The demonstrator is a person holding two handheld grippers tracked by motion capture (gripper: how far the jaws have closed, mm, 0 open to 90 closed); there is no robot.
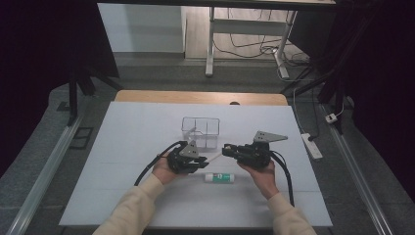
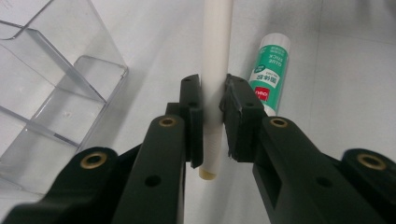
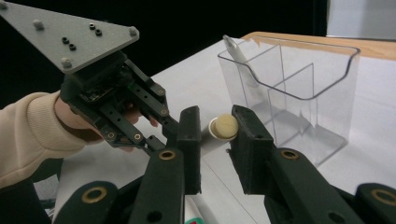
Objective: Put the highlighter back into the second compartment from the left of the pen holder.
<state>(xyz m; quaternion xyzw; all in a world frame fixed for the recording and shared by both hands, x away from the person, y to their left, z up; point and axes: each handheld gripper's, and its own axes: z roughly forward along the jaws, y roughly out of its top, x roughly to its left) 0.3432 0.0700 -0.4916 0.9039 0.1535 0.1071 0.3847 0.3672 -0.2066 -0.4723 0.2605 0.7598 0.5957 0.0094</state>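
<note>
Left gripper (image 2: 212, 119) jaws clamp the white tube (image 2: 215, 70) beside the clear organizer (image 2: 56, 88); right gripper (image 3: 217, 140) jaws stand parted around the tube's end.

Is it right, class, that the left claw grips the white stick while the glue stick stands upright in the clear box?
No. The left gripper view shows the glue stick lying on the table, outside the clear box. The left claw does grip the white stick.
</note>
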